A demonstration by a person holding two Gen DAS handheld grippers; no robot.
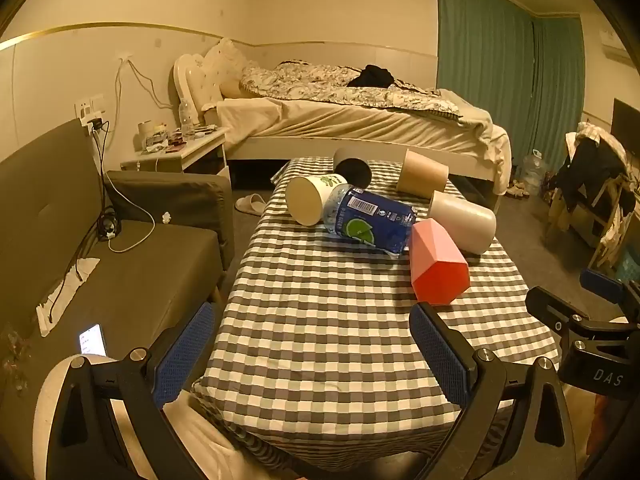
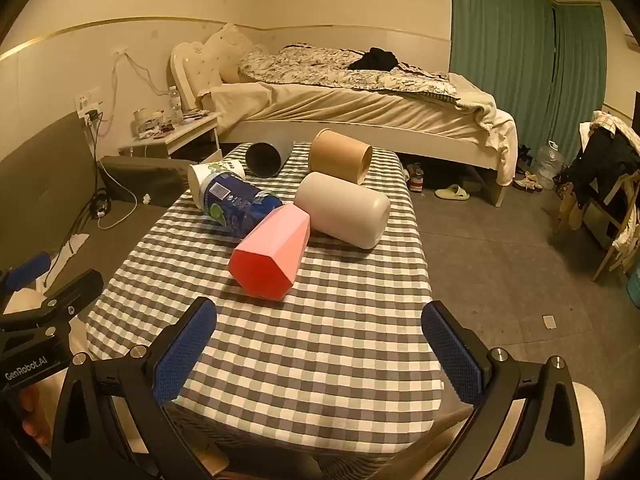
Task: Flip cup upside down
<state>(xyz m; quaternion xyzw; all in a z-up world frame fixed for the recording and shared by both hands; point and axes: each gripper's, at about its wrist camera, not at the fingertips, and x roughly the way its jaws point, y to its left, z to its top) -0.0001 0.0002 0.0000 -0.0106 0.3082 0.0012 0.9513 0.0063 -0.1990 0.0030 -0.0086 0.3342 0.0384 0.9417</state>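
Note:
Several cups lie on their sides on a checked tablecloth (image 1: 320, 340) (image 2: 320, 340). A pink faceted cup (image 1: 438, 268) (image 2: 270, 254) lies nearest, its base toward me. Behind it lie a white cup (image 1: 464, 220) (image 2: 344, 208), a tan cup (image 1: 422, 174) (image 2: 340, 154), a black-mouthed grey cup (image 1: 352, 168) (image 2: 264, 158), a leaf-printed white cup (image 1: 312, 200) (image 2: 212, 174) and a blue plastic bottle (image 1: 372, 220) (image 2: 238, 204). My left gripper (image 1: 312, 348) and right gripper (image 2: 320, 340) are open and empty, above the table's near end.
A dark sofa (image 1: 100, 260) with cables and a phone (image 1: 92, 338) stands left of the table. A bed (image 1: 360, 120) and nightstand (image 1: 176, 152) are behind. Green curtains (image 1: 500, 60), a cluttered chair (image 2: 608, 184) and open floor (image 2: 520, 260) are right.

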